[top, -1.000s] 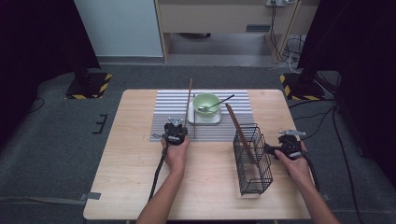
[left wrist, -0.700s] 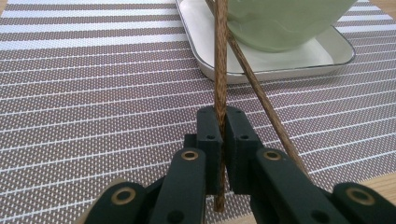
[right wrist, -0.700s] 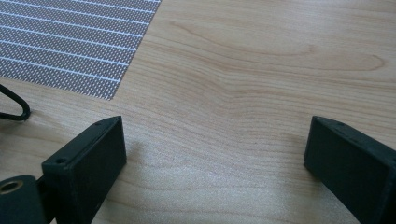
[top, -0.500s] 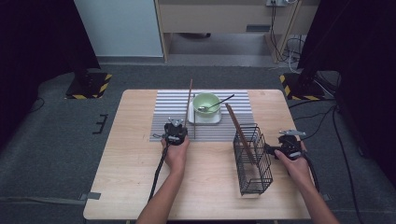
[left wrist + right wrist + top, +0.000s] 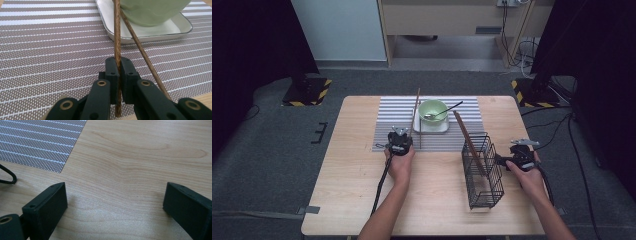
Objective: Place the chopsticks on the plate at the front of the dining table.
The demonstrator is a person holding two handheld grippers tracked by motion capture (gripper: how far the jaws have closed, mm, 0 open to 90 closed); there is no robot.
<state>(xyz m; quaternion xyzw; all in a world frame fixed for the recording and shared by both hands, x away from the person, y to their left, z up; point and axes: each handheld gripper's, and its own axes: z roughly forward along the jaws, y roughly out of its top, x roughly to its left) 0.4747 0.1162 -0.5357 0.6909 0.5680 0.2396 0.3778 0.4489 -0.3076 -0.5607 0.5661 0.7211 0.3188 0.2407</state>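
Nothing has shifted since the earlier frame: both hands and every object sit where they were. The left gripper [image 5: 119, 75] has its black jaws pinched tight on a thin brown wooden chopstick [image 5: 116, 37], near that stick's near end, over the grey-and-white striped placemat [image 5: 50, 50]. The held chopstick runs away toward the far side, passing just left of the pale green bowl [image 5: 433, 111] on its white square tray [image 5: 160, 31]. A second brown chopstick [image 5: 142, 55] lies slanted across the mat, crossing the first near the tray's edge. A metal spoon [image 5: 443, 111] rests in the bowl. The right gripper [image 5: 115, 202] hangs with its jaws spread wide and empty above the bare light wooden table [image 5: 140, 152], just right of the black wire basket [image 5: 482, 172], in which a brown wooden spatula [image 5: 468, 140] leans.
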